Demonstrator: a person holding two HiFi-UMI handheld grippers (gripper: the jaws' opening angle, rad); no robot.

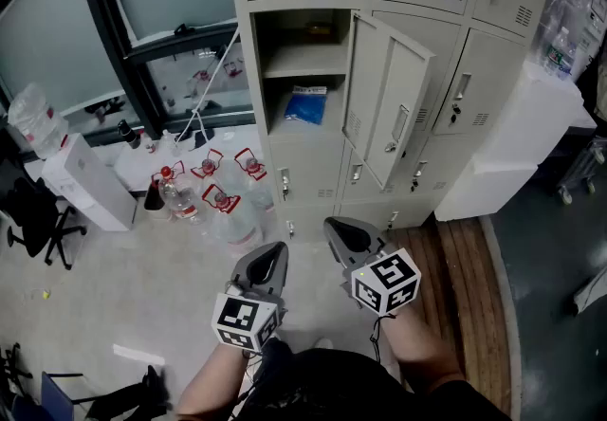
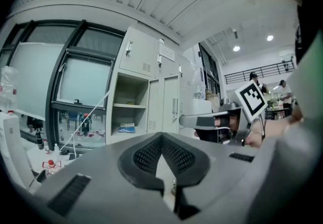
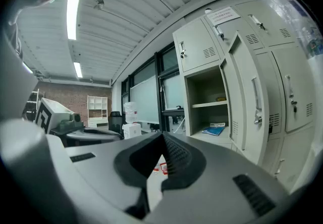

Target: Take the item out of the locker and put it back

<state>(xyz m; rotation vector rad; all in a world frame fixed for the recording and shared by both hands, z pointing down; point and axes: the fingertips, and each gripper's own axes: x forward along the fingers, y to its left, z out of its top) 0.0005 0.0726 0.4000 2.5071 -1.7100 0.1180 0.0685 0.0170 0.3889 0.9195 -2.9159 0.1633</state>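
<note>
The locker (image 1: 303, 78) stands with its door (image 1: 391, 106) swung out to the right. A blue flat item (image 1: 305, 106) lies on the locker's lower level, and a small yellowish thing (image 1: 318, 30) sits on the shelf above. My left gripper (image 1: 268, 263) and right gripper (image 1: 346, 237) hover side by side well in front of the locker, both shut and holding nothing. The blue item (image 2: 126, 128) shows far beyond the left gripper (image 2: 161, 137). In the right gripper view the blue item (image 3: 216, 129) lies past the right gripper (image 3: 162, 134), beside the door (image 3: 247, 102).
Several large water bottles (image 1: 213, 196) stand on the floor left of the lockers, near a white box (image 1: 90, 182) and an office chair (image 1: 38, 215). A white block (image 1: 517, 144) leans against the lockers at the right. Closed lockers surround the open one.
</note>
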